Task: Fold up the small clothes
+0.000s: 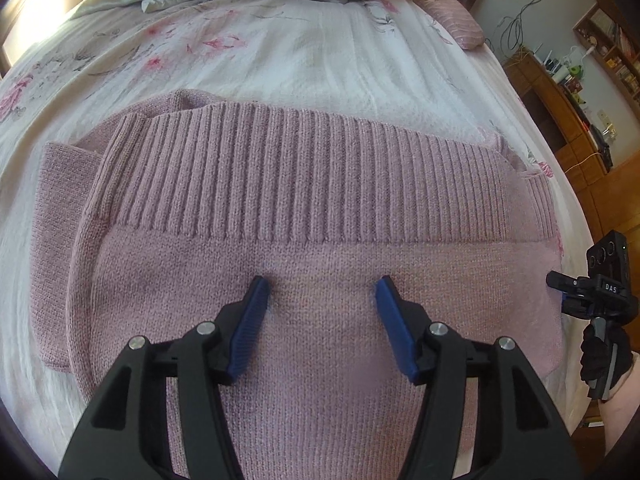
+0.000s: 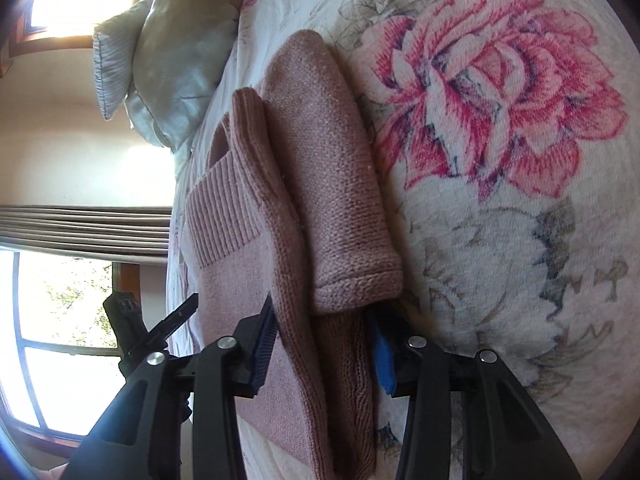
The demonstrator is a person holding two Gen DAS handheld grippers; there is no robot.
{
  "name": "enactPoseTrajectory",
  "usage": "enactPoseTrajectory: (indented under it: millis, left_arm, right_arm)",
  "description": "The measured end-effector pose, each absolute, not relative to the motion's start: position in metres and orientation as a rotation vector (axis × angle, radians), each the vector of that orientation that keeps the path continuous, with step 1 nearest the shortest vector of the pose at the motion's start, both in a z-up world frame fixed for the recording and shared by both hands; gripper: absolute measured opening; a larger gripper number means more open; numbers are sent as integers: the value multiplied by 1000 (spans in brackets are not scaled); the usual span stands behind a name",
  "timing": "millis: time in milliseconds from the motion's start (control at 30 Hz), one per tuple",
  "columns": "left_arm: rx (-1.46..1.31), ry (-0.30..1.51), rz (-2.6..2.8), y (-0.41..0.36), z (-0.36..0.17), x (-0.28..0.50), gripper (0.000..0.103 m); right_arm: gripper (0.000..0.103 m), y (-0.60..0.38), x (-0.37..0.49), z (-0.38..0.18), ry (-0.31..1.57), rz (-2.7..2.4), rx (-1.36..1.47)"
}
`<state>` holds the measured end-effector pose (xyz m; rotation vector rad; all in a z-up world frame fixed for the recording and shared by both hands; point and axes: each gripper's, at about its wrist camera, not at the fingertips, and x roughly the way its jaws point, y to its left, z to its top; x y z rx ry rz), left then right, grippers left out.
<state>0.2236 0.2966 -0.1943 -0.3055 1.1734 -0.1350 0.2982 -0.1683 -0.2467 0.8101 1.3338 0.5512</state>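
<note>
the pink knit sweater (image 1: 320, 208) is lying flat on the bed (image 1: 280, 60), ribbed band (image 1: 304, 172) facing away from the left camera, with what looks like a sleeve (image 2: 332, 184) already folded in along one side. so my guess is it's partway folded and the next fold is being set up.

the left gripper (image 1: 320, 292) sits low over the middle of the sweater, fingers spread wide with nothing between them, maybe just touching the knit. the right gripper (image 2: 324, 320) is at the sweater's side edge, turned on its side, with the stacked edge layers running between its fingers. one blue pad sits on top and the other looks tucked under the layers. they aren't pressed together though, so i'd call it spread around the edge, not pinching yet.

tips for doing this bit well, imo:
- close the right gripper on all the layers at once, or the sleeve slides out when you lift
- use the left gripper as a weight on the middle so the body doesn't drag
- lift low and carry the edge across, then line it up with the far side before letting go
- knit is stretchy, so don't yank

the flowery bedsheet (image 2: 500, 100) is soft, so watch you don't grab it too.
</note>
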Motion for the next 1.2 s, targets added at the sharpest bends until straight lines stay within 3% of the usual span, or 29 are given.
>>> enactPoseTrajectory:
  millis: [200,333,633,1000,1200]
  left_arm:
    - [-308,1177,-132,296,-197,225,58]
    - [-312,1181,-134,297,-199,226,59]
    - [-313,1176,-143,299,-201,226,59]
    - [-311,1171,-151,300,-203,228,59]
    - [-346,1195,-145,304,-198,230,58]
  right_arm:
    - [27,-170,299,-247,1324,561,812]
    - [24,-166,295,-245,1311,536,802]
    - [21,-158,291,-222,1249,575,786]
    - [20,-155,290,-243,1305,469,759]
    - [20,-146,293,-224,1357,387,714]
